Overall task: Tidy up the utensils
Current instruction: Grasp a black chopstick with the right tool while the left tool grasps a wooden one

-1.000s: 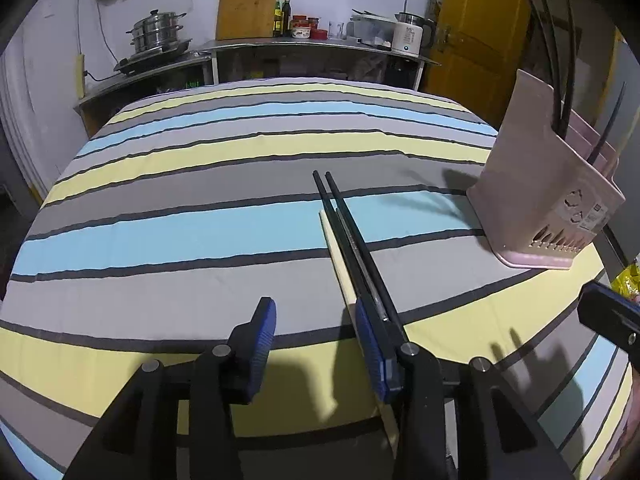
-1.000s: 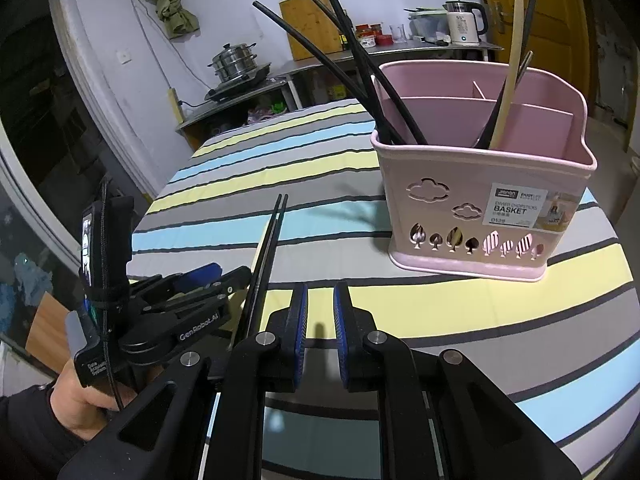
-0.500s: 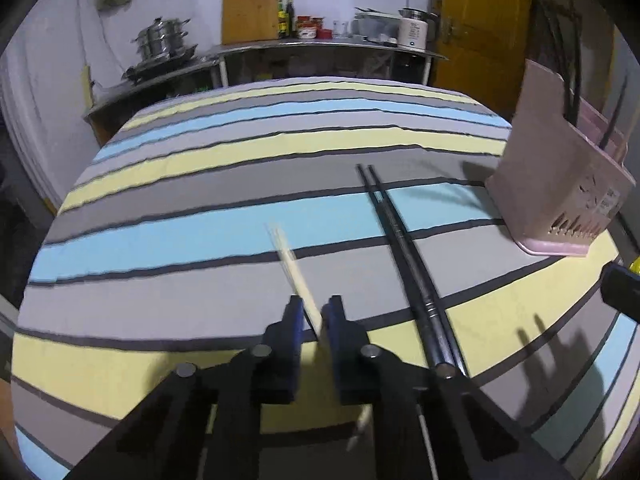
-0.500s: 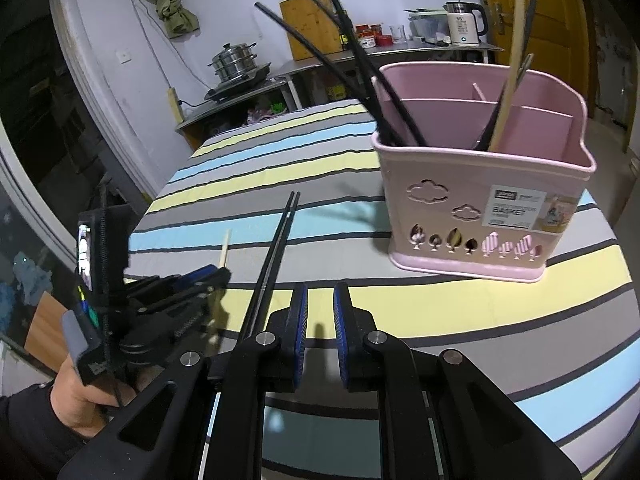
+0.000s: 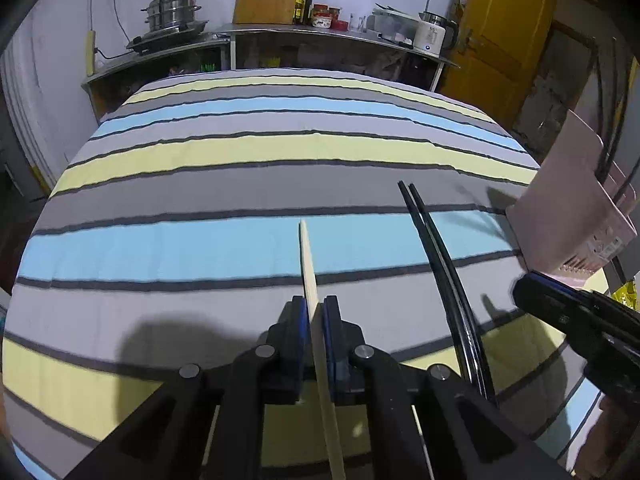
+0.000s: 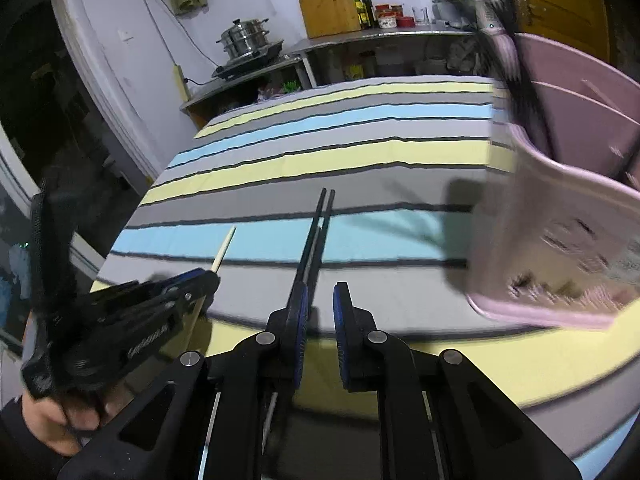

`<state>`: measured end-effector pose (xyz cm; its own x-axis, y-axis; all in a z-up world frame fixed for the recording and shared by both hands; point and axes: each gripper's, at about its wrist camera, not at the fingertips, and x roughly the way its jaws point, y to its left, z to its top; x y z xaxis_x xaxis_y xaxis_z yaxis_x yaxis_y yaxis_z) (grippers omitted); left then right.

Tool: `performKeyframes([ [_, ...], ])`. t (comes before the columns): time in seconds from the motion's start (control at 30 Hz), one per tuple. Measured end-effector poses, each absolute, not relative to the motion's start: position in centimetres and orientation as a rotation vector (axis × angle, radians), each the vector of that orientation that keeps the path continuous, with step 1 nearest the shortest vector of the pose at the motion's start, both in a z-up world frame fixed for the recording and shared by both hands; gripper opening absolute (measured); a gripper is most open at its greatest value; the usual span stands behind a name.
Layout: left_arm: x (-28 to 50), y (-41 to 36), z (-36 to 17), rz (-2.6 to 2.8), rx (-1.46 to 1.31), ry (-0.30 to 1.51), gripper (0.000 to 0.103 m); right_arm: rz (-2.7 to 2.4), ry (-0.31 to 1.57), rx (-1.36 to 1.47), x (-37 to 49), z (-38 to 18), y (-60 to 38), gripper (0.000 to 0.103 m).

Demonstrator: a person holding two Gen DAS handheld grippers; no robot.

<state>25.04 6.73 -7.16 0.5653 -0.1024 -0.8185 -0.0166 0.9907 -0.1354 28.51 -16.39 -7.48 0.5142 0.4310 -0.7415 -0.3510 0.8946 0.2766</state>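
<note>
The left claw (image 5: 316, 320), black with blue pads, points steeply down, its jaws clamped on a pale wooden chopstick (image 5: 310, 264). A bare hand (image 6: 60, 420) grips its handle. To its right, the matching right claw (image 6: 320, 312) stands slightly parted, holding nothing.

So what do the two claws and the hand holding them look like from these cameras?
Both the left claw and the right claw are black linkage frames with silver pivot bolts and blue finger pads. The left one's body carries white lettering, too blurred to read. The hand gripping it wears a dark sleeve.
</note>
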Motion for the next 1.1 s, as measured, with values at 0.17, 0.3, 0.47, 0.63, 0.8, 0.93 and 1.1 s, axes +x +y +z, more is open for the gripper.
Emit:
performKeyframes([
  [0.17,25.4,7.2,-7.3,-0.068,-0.129,0.95,0.008,0.442,0.953,0.085,31.5,-8.8,-14.7,0.013],
  [0.3,25.4,7.6,-7.4,-0.081,-0.149,0.934,0.008,0.438,0.982,0.072,32.2,-10.0,-14.2,0.013],
  [0.47,25.2,7.2,-7.4,-0.073,-0.146,0.919,0.008,0.429,0.978,0.045,31.8,-10.1,-13.7,0.014],
  [0.63,25.2,7.3,-7.5,-0.073,-0.151,0.922,0.008,0.43,0.971,0.011,31.7,-10.0,-13.3,0.014],
  [0.8,25.3,7.7,-7.5,-0.074,-0.172,0.928,0.008,0.421,0.988,0.012,32.3,-10.0,-13.3,0.013],
  [0.93,26.0,7.6,-7.4,-0.077,-0.159,0.941,0.008,0.404,0.988,-0.03,32.7,-9.9,-12.4,0.013],
  [1.1,27.1,7.7,-7.4,-0.1,-0.15,0.954,0.008,0.383,0.984,-0.055,32.8,-9.9,-12.0,0.012],
])
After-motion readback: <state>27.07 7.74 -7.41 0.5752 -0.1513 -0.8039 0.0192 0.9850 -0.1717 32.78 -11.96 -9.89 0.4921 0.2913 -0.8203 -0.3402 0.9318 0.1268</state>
